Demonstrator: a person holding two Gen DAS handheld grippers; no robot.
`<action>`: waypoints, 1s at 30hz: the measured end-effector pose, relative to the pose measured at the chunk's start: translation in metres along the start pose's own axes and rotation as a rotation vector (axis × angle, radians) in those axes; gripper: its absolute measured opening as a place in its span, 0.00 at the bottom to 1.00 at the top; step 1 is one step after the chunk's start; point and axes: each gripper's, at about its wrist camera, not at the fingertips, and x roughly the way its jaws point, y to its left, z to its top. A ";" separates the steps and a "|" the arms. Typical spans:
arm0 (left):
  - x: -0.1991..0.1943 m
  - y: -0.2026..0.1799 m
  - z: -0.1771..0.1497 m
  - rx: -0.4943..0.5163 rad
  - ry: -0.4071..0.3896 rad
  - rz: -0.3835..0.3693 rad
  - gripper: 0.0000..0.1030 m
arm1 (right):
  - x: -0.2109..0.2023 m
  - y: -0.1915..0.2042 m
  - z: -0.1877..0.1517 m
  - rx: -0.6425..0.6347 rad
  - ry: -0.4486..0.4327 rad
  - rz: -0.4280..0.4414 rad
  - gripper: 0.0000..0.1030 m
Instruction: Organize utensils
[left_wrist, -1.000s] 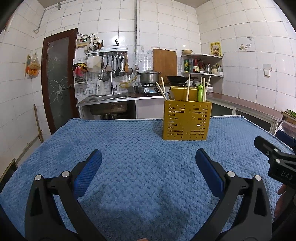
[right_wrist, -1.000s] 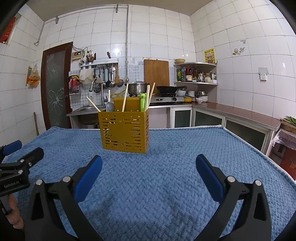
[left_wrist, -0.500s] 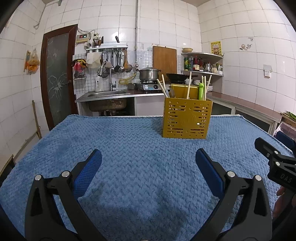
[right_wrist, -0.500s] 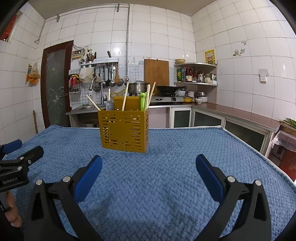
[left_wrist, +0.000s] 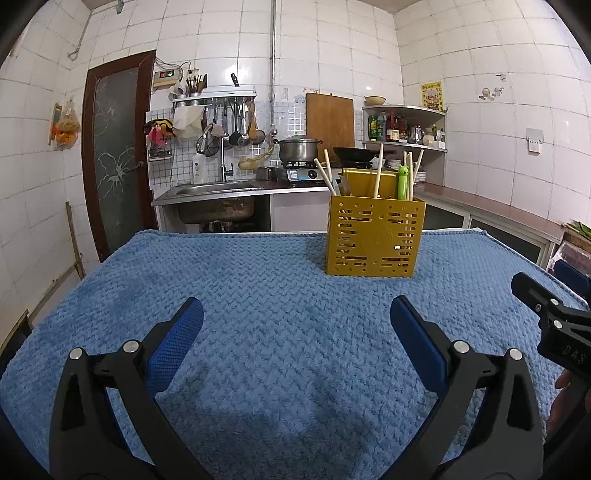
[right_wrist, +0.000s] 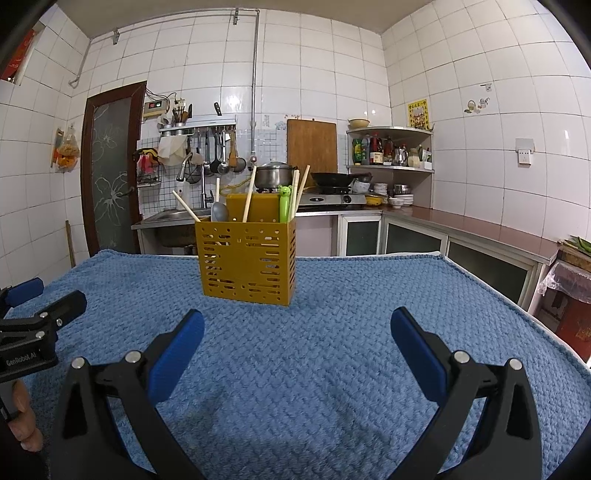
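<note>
On the far half of the blue textured cloth (left_wrist: 280, 332) that covers the surface stands a yellow perforated utensil holder (left_wrist: 373, 236), upright, its slotted walls facing both cameras. Wooden chopsticks (left_wrist: 378, 170) lean out of it at several angles, a green frog-topped utensil (right_wrist: 284, 203) stands near its right corner, and a grey metal spoon (right_wrist: 219, 212) shows its bowl above the rim on the left side in the right wrist view. Low over the near part of the cloth the left tongs (left_wrist: 295, 332) have their blue pads spread wide apart with only cloth between them. The right tongs (right_wrist: 297, 341) are likewise spread wide, blue pads apart and gripping nothing, aimed toward the holder, which sits ahead and slightly left of them. From the left wrist view the holder lies ahead and to the right, well apart from the pads. Each camera catches the black body of the other tool at its edge. Behind the surface are a steel sink (left_wrist: 214, 190), a rack of hanging ladles (left_wrist: 236, 118), a lidded pot (left_wrist: 298, 148) on a stove, a wok (right_wrist: 334, 179), a wooden cutting board (left_wrist: 330, 120) against the white tiled wall, and a corner shelf (right_wrist: 391, 170) with bottles.
</note>
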 end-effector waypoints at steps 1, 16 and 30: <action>-0.001 -0.001 0.000 0.003 -0.003 0.001 0.95 | 0.000 0.000 0.000 0.001 0.000 0.000 0.96; -0.006 -0.004 0.000 0.021 -0.025 0.003 0.95 | -0.001 -0.001 0.000 0.002 -0.005 -0.006 0.96; -0.007 -0.004 0.001 0.019 -0.024 -0.001 0.95 | -0.002 0.000 0.001 -0.004 -0.008 -0.009 0.96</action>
